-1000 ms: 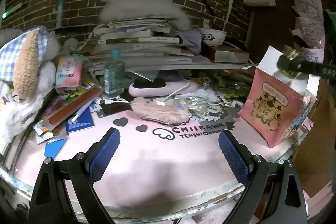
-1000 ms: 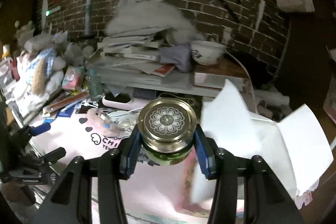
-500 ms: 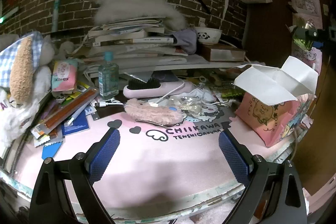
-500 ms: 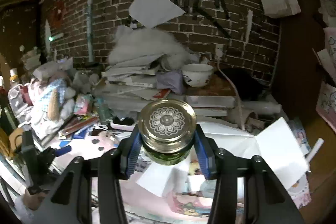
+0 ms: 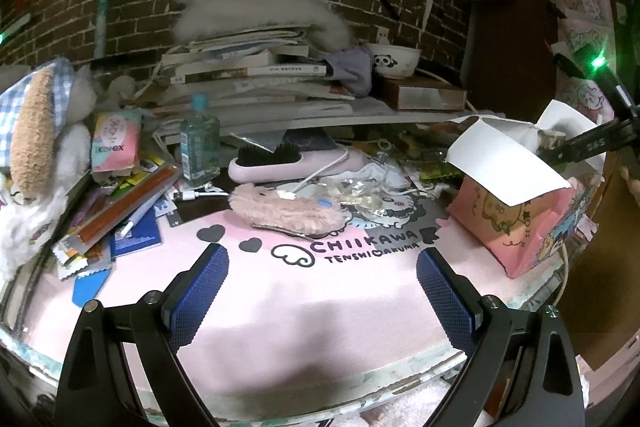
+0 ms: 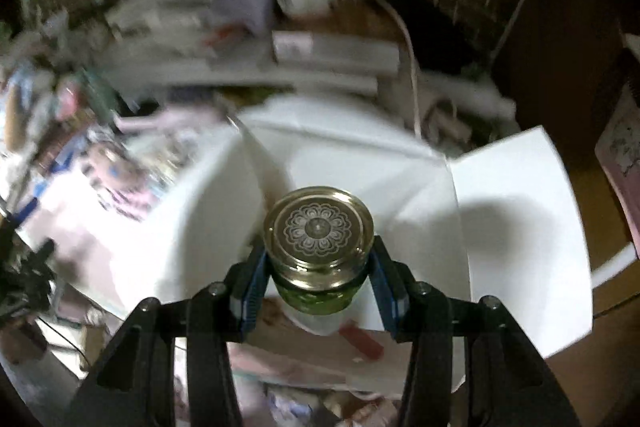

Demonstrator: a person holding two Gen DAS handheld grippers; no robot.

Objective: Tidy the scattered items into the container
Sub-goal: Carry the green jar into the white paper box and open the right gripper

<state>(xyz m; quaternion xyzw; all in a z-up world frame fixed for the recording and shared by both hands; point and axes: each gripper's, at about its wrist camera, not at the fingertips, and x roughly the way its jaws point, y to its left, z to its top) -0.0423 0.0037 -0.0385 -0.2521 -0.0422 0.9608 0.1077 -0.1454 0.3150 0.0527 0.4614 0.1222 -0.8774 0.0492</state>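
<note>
Your right gripper [image 6: 318,265] is clenched on the small glass jar [image 6: 318,247] with the gold flower lid, pads pressing on both sides of the glass, and the grip has not loosened over the last second. What has changed is the aim: a second ago the jar sat in front of the brick wall and the book pile, and now it hangs at lower centre of the right wrist view, tipped down over the open white flaps of the pink box [image 6: 516,211]. The background is smeared, so you are swinging fast. In the left wrist view the box [image 5: 508,223] stands at the right edge of the pink mat [image 5: 320,291], with your right gripper reaching in dark from the far right above it.

Your left gripper [image 5: 322,295] is released and empty, hovering over bare mat at lower centre.

I'd judge the jar is nearly over the opening; slow down and clear the flaps before letting go. The fluffy pink pouch [image 5: 286,213], hairbrush [image 5: 292,163] and bottle [image 5: 199,143] are not yet collected
</note>
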